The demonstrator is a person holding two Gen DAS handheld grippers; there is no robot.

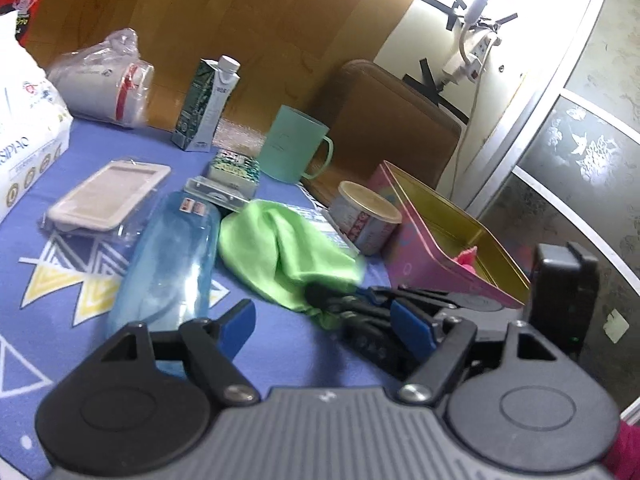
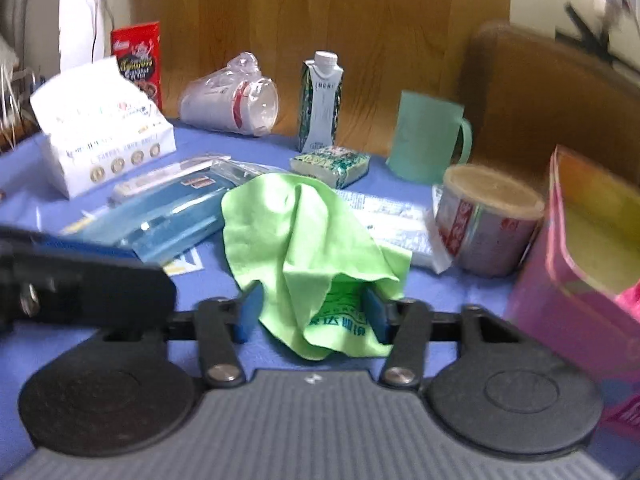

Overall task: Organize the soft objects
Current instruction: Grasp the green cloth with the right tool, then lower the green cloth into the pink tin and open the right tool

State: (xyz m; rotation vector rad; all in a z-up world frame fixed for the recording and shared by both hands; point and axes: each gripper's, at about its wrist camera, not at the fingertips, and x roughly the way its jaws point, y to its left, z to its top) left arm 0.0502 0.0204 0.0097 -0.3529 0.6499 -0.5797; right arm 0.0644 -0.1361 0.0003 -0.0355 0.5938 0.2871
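The bench (image 2: 280, 152) wears a blue cover printed with white and yellow triangles. Along its back edge stand a white tissue pack (image 2: 104, 136), a bagged paper cup (image 2: 232, 100) lying on its side, a drink carton (image 2: 320, 104) and a mint mug (image 2: 428, 140). Nearer lie a small green packet (image 2: 330, 164), a clear blue case (image 2: 176, 216), a boxed white tray (image 1: 108, 200) and a crumpled green cloth (image 2: 312, 248) (green print shows on one fold). Right of the cloth sit a white wrapper (image 2: 392, 220), a round tin (image 2: 488, 220) and a pink open box (image 2: 580, 280).
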